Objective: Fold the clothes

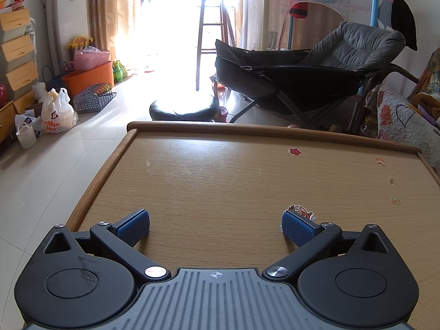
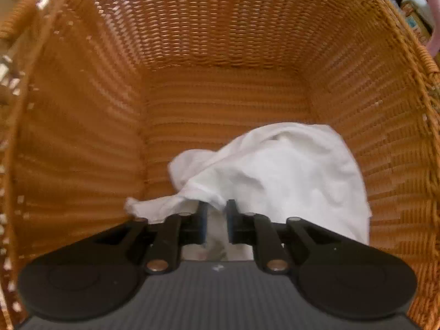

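- one white garment (image 2: pixel 275 176) is seen crumpled low in the wicker basket (image 2: pixel 82 137).
- right gripper (image 2: pixel 216 220) is nearly closed, pinching a fold, apparently.
- left gripper (image 1: pixel 216 225) is held wide open, empty, over the table (image 1: pixel 220 170).
- cloth is judged light, limp; best taken at a bunched edge.

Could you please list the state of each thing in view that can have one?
Left gripper: open, empty, over the table.
Right gripper: nearly closed, white cloth between its pads.
White cloth: crumpled, unfolded, inside the basket.
Table: no clothes on it.
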A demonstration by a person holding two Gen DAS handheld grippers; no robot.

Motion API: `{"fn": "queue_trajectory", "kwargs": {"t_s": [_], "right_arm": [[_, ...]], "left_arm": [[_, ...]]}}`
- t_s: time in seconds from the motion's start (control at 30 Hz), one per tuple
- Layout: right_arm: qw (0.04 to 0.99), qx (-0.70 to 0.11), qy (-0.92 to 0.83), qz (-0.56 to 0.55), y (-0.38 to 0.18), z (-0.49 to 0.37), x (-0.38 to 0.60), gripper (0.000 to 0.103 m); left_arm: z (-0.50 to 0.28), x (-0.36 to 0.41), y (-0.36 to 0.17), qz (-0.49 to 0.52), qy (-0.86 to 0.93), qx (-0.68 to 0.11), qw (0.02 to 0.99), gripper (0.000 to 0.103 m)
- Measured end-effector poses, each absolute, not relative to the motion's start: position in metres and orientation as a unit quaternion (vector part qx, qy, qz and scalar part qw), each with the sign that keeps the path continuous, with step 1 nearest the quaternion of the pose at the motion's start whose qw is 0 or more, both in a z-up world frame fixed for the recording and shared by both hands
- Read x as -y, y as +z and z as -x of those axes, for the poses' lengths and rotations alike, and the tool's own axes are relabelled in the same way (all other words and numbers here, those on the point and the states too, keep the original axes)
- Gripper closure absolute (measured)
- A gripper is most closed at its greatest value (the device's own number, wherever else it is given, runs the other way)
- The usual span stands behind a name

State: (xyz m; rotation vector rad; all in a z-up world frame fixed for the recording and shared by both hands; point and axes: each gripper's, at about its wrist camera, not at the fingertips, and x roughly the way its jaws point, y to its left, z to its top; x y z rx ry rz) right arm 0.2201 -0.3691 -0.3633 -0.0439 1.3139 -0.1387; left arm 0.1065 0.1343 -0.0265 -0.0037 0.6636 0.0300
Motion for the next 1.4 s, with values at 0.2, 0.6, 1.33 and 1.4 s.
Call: {"fn": "queue_trajectory", "kwargs": {"t_s": [0.2, 0.6, 1.33, 1.4], "right_arm": [[0.799, -0.595, -0.085, -0.003, -0.339, -0.214, 0.384, 0.102], [0.83, -0.545, -0.114, -0.012, -0.216, -0.192, 0.418, 0.102], [0.885, -0.458, -0.087, -0.02, 0.014, -0.11, 0.41, 0.102], [0.894, -0.438, -0.087, -0.021, 0.037, -0.098, 0.406, 0.102]], "left_arm": [[-0.108, -0.135, -0.026, 0.002, 0.015, -0.326, 0.945, 0.0], [-0.107, -0.135, -0.026, 0.002, 0.015, -0.326, 0.945, 0.0], [-0.107, -0.135, -0.026, 0.002, 0.015, -0.326, 0.945, 0.0], [-0.108, -0.135, -0.026, 0.002, 0.015, -0.326, 0.945, 0.0]]}}
